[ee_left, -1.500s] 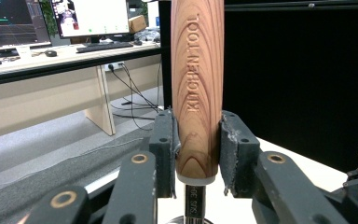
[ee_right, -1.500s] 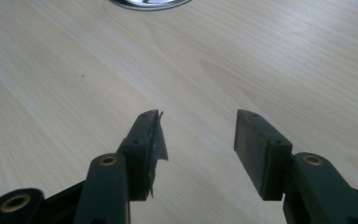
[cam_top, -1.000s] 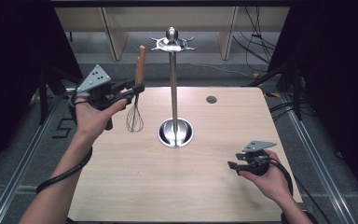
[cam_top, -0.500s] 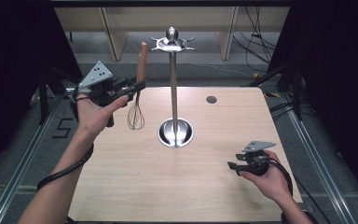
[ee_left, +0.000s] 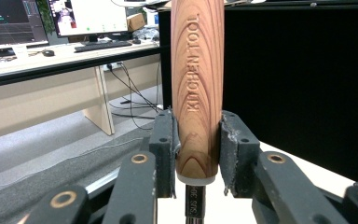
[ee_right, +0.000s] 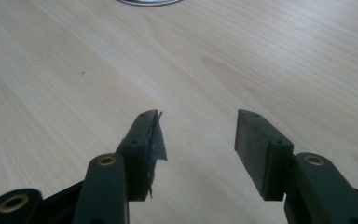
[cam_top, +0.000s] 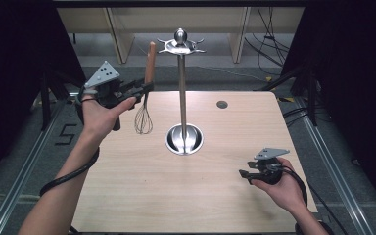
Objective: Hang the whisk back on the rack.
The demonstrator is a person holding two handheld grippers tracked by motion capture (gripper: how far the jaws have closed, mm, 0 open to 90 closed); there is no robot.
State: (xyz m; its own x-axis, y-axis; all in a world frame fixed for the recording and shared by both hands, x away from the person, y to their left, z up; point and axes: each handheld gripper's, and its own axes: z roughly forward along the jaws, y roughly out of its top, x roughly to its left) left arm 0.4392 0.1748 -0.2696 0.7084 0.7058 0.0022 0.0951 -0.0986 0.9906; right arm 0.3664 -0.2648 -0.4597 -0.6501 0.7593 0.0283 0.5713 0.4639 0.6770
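Whisk (cam_top: pixel 144 100): your left hand-held gripper (cam_top: pixel 139 89) clamped its wooden handle, having lifted it nearer the stand's (cam_top: pixel 182 93) hook crown over the last second, wires hanging clear above the surface (cam_top: pixel 176 196). Right hand-held gripper (cam_top: pixel 245 174): jaws wide, empty, low, unmoved; hanging appeared close.

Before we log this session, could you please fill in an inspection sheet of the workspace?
Surface: light wooden table, with a small dark round spot near its far edge.
Job's things: whisk with wooden handle held upright above the table; steel hanging stand at centre, hooks bare.
Clutter: nothing seen.
Grippers: left claw shut on the handle; right claw open, low over the table.
Cables: black cable trailing along the left forearm; loose cables on the floor beyond.
Surroundings: black curtains, desk with monitors.
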